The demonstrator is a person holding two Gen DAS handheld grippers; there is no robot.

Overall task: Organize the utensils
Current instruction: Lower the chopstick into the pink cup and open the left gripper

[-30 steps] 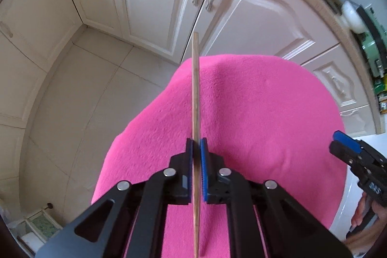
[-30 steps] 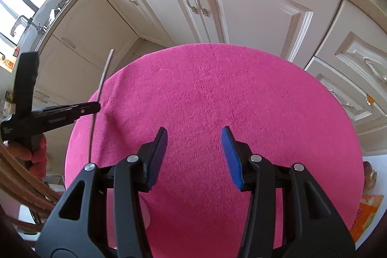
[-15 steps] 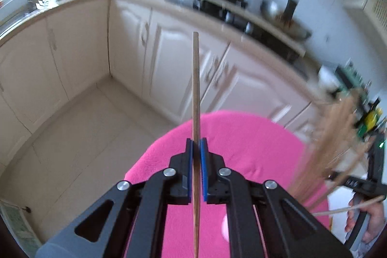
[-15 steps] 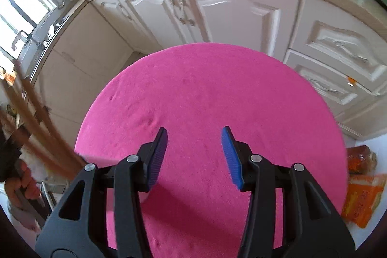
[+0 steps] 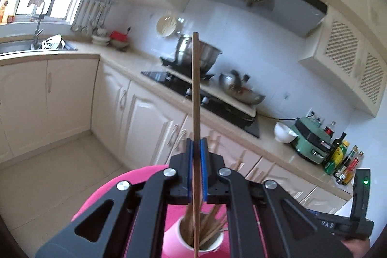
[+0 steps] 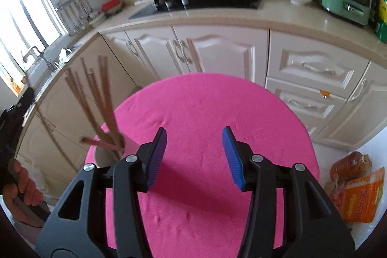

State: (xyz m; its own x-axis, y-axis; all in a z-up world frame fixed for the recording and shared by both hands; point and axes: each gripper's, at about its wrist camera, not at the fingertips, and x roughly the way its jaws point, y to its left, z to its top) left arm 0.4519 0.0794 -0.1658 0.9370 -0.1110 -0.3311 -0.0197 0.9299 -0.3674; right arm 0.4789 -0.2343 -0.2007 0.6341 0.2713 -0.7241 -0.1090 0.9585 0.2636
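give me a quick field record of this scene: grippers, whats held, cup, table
left gripper: shut on a single wooden chopstick, which stands nearly upright
right gripper: open, nothing between the pads
cup: pink, holds a bundle of chopsticks leaning outward
held chopstick's lower end: at the cup's mouth; whether it is inside is unclear
table: round, covered in a pink cloth; cup stands near its left edge in the right wrist view

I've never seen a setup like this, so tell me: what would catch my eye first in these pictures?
Probably the bright pink cloth over the round table, filling the middle of the right wrist view. Next, the long wooden chopstick standing upright, pinched in the left gripper, just above a white cup bristling with more chopsticks. The right gripper stands open over bare cloth, holding nothing.
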